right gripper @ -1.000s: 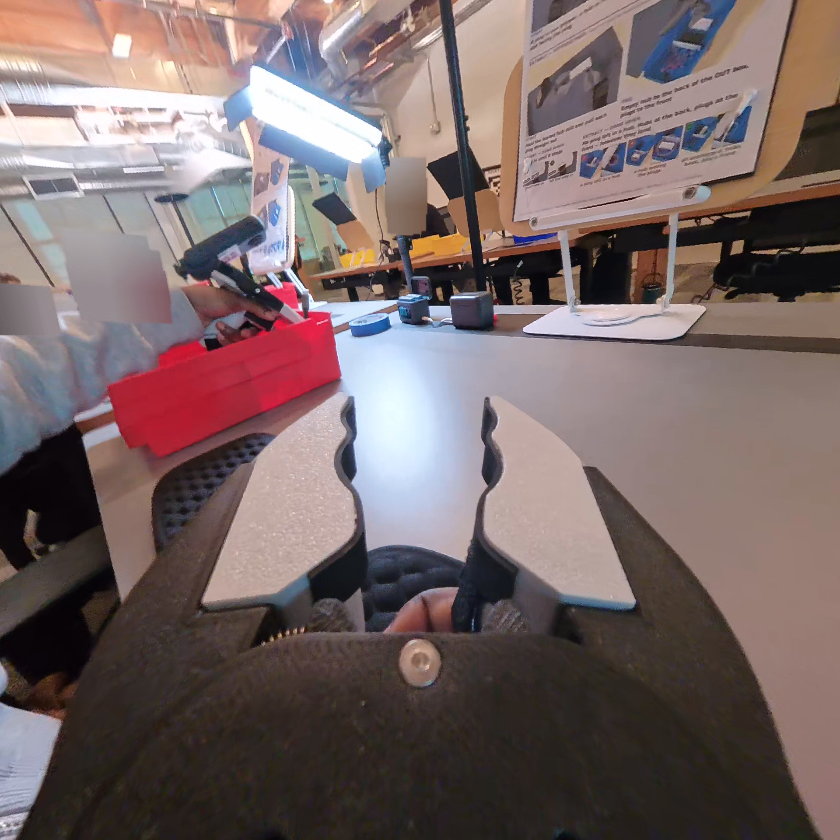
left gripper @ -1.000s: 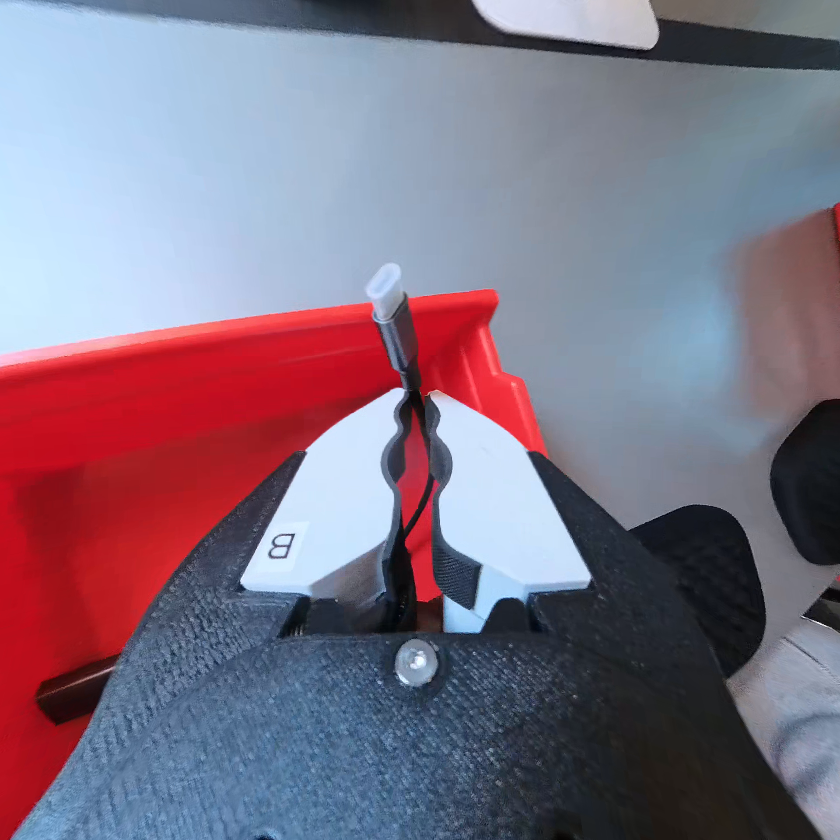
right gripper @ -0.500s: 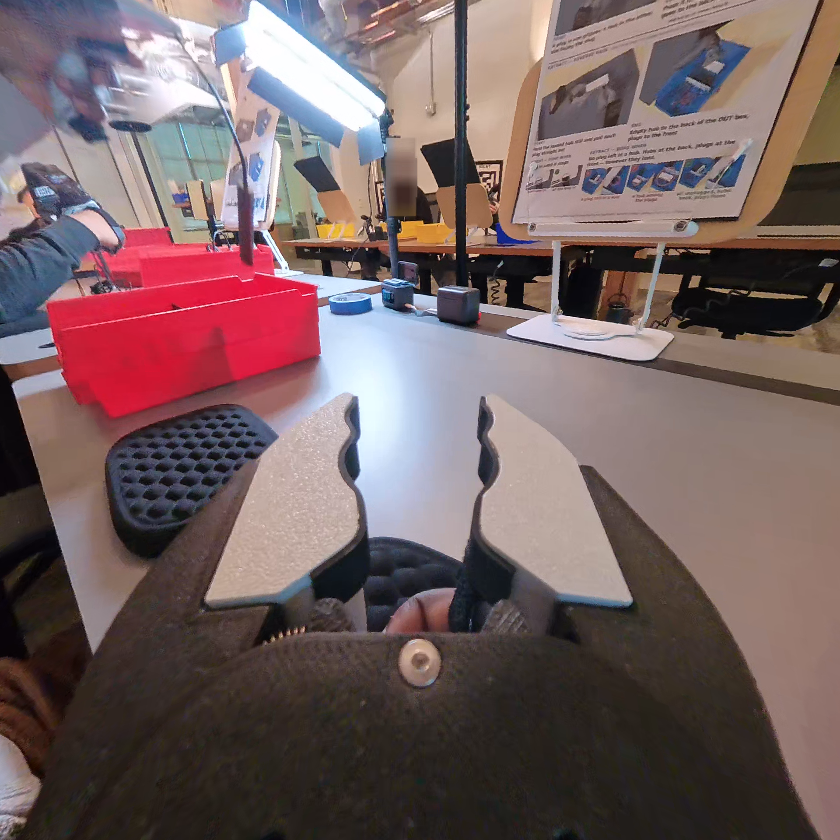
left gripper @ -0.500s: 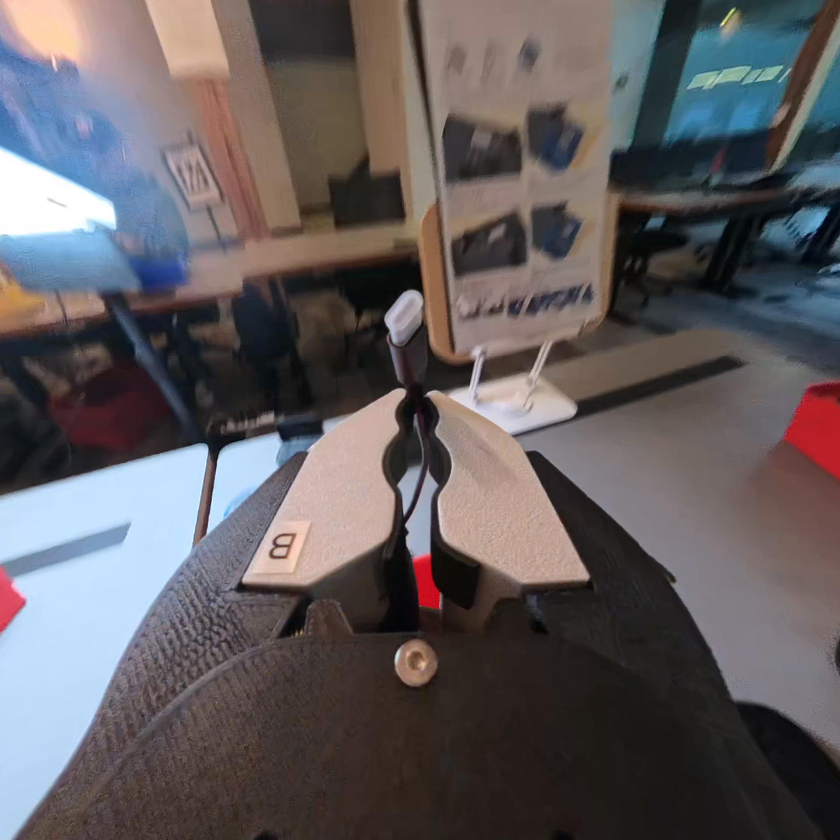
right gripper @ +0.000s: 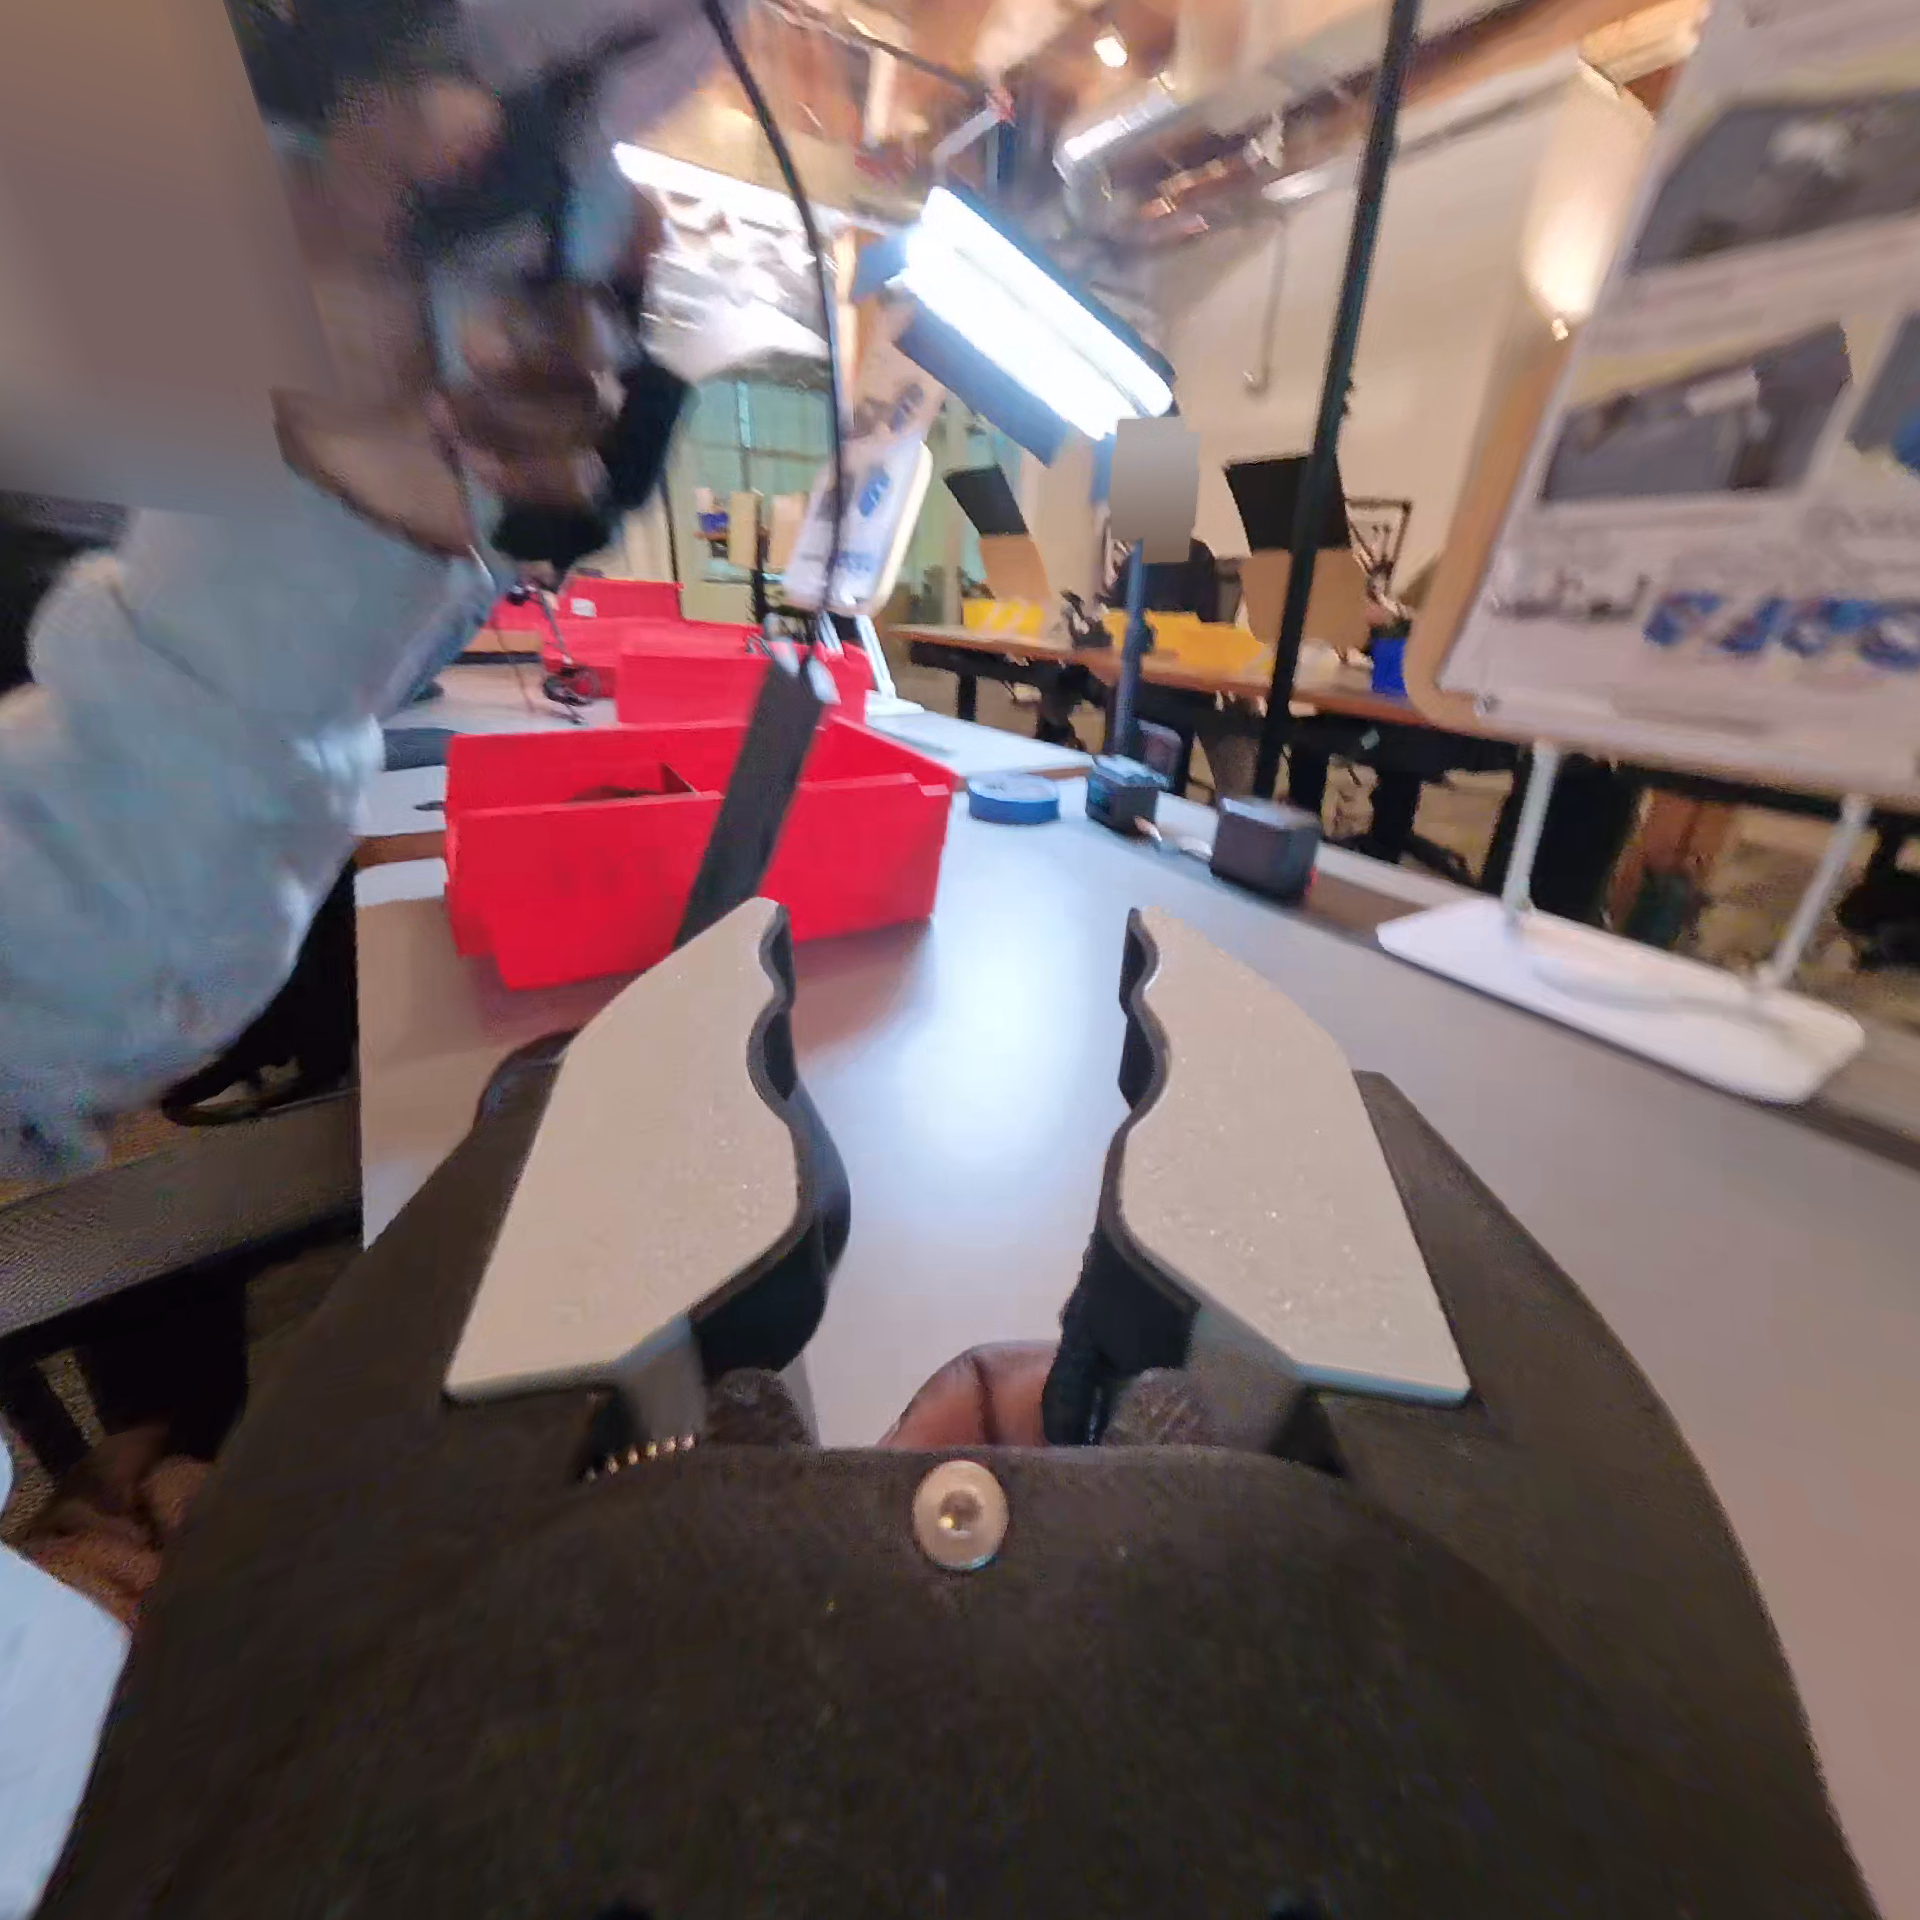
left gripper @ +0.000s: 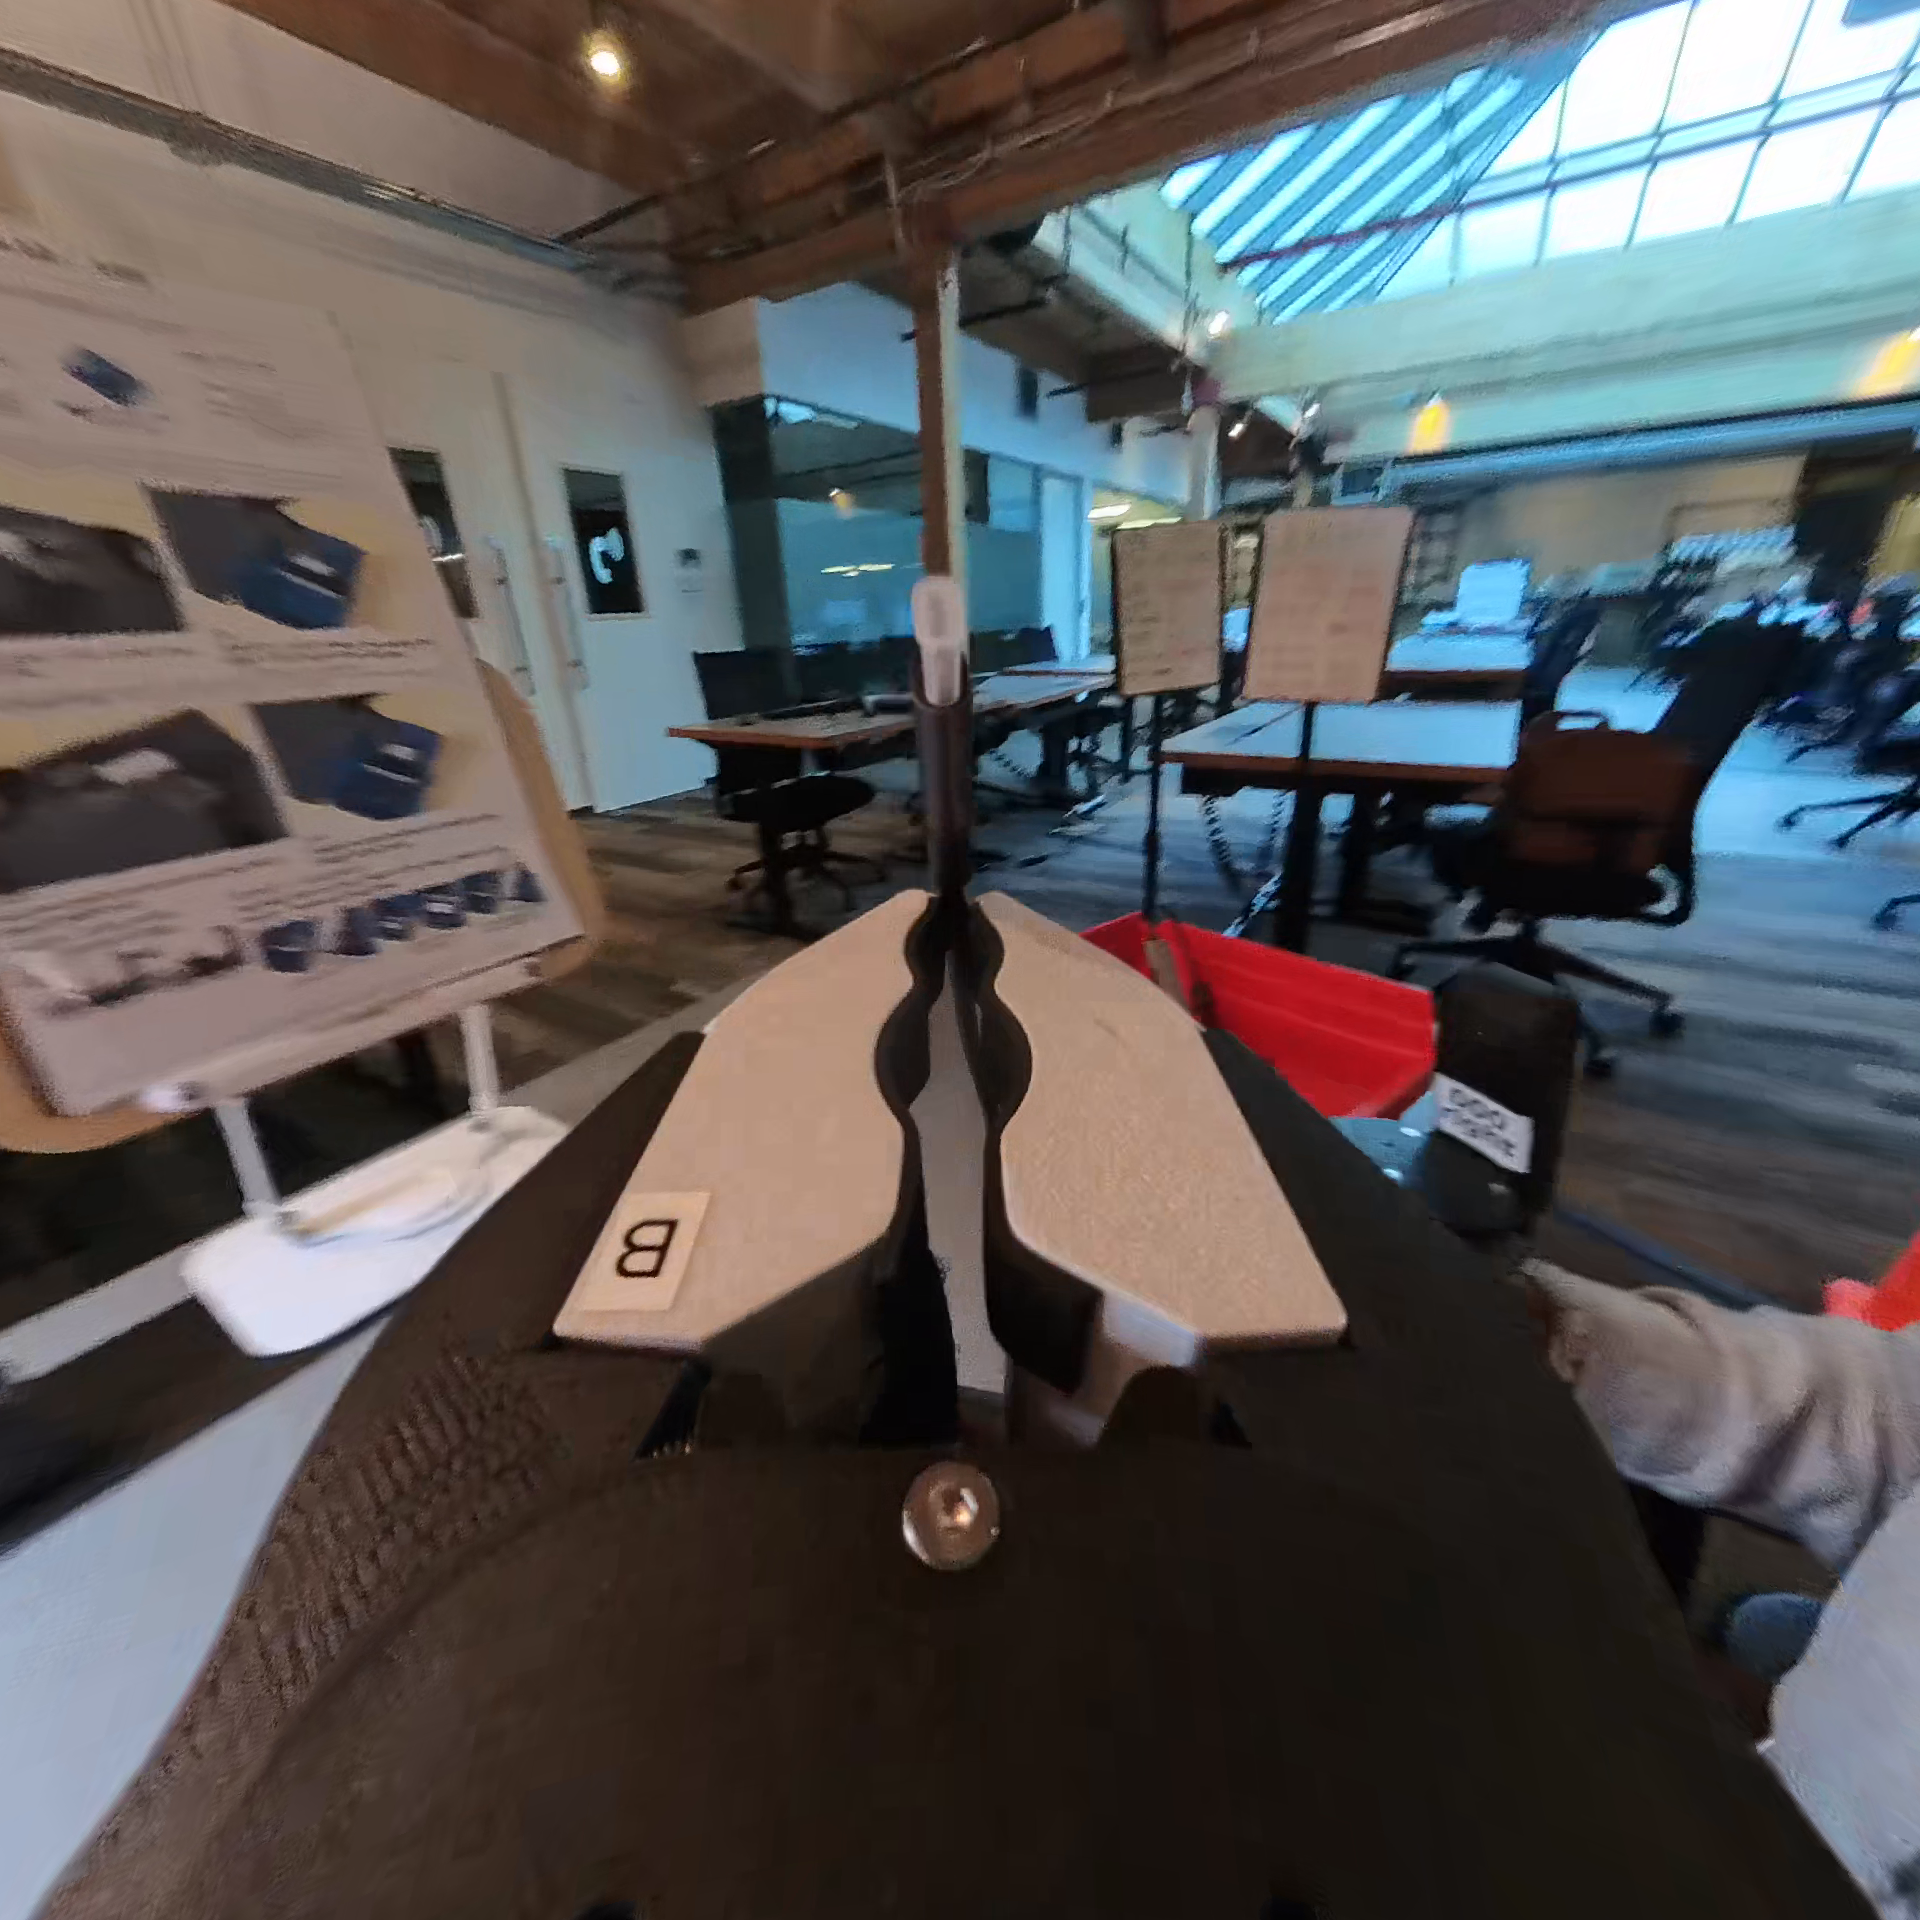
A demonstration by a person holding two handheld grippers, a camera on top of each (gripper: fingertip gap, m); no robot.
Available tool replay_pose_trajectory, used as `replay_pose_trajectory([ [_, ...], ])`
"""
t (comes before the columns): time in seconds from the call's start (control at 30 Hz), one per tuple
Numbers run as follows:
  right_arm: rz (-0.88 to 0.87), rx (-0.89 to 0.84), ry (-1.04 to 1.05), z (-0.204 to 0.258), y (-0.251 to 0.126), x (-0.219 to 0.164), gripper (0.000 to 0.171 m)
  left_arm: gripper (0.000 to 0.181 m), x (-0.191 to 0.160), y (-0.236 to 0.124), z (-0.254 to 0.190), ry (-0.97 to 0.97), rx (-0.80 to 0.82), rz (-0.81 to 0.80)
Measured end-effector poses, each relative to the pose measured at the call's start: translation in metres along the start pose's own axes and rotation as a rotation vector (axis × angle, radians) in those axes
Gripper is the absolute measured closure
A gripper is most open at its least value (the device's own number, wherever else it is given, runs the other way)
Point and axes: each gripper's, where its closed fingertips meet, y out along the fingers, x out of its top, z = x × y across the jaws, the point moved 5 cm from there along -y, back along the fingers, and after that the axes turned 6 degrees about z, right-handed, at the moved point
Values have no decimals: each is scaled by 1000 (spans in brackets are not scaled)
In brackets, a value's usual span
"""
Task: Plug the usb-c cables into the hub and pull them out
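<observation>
My left gripper [left gripper: 951, 906] is shut on a thin black USB-C cable. Its dark plug [left gripper: 940, 727] with a clear cap stands up just past the fingertips, raised high in the air. In the right wrist view the left gripper [right gripper: 540, 343] is a blur at upper left. The cable [right gripper: 826, 343] drops from it to a long flat black hub [right gripper: 748, 821] that hangs tilted in front of the red bin [right gripper: 582, 862]. My right gripper [right gripper: 951, 935] is open and empty, low over the grey table [right gripper: 1039, 1039].
A blue tape roll [right gripper: 1013, 798] and two small dark boxes [right gripper: 1262, 844] sit behind the bin. An instruction board on a white stand [right gripper: 1621, 997] stands at the right. A second red bin [left gripper: 1278, 1008] and a grey sleeve [left gripper: 1714, 1403] show in the left wrist view. Tip to tip, the grippers are about 20 centimeters apart.
The left gripper has lifted out of the red bin and swung up and to the right, still holding the cable; the hub now dangles below it. The right gripper stays open and has shifted slightly.
</observation>
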Motion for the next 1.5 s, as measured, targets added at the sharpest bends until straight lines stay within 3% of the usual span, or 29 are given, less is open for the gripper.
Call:
replay_pose_trajectory([
  [0.1, -39, 96, -51, 9, 22, 14, 101, 177, -35, 28, -16, -114, -61, -35],
  [0.17, 17, 219, -12, 16, 37, 2, 103, 177, -52, 42, -22, -207, -130, -44],
  [0.23, 79, 283, 47, 19, 46, -19, 154, 177, -65, 52, -26, -260, -195, -34],
  [0.27, 99, 286, 65, 19, 47, -28, 163, 177, -70, 55, -26, -262, -201, -20],
  [0.4, 72, 324, 245, 8, 41, -35, 164, 173, -92, 58, -19, -245, -168, 1],
  [0.53, -41, 279, 487, -19, 35, -30, 165, 133, -139, 56, -22, -291, -233, 120],
  [0.73, -163, 191, 587, -39, 27, -28, 164, 127, -221, 60, -49, -365, -342, 354],
  [0.93, -392, 386, 789, -39, 16, -14, 165, 133, -225, 64, -63, -244, -386, 441],
  [1.03, -407, 378, 798, -41, 16, -15, 164, 169, -220, 59, -69, -205, -450, 385],
  [1.13, -415, 350, 764, -41, 14, -13, 164, 170, -216, 56, -65, -211, -424, 343],
  [1.2, -401, 319, 765, -45, 14, -15, 160, 171, -210, 53, -54, -192, -361, 309],
  [1.33, -357, 286, 736, -49, 13, -16, 132, 171, -190, 34, -22, -70, -176, 246],
  [1.5, -271, 238, 524, -34, 18, -16, 133, 171, -178, 13, 9, 320, 163, 280],
])
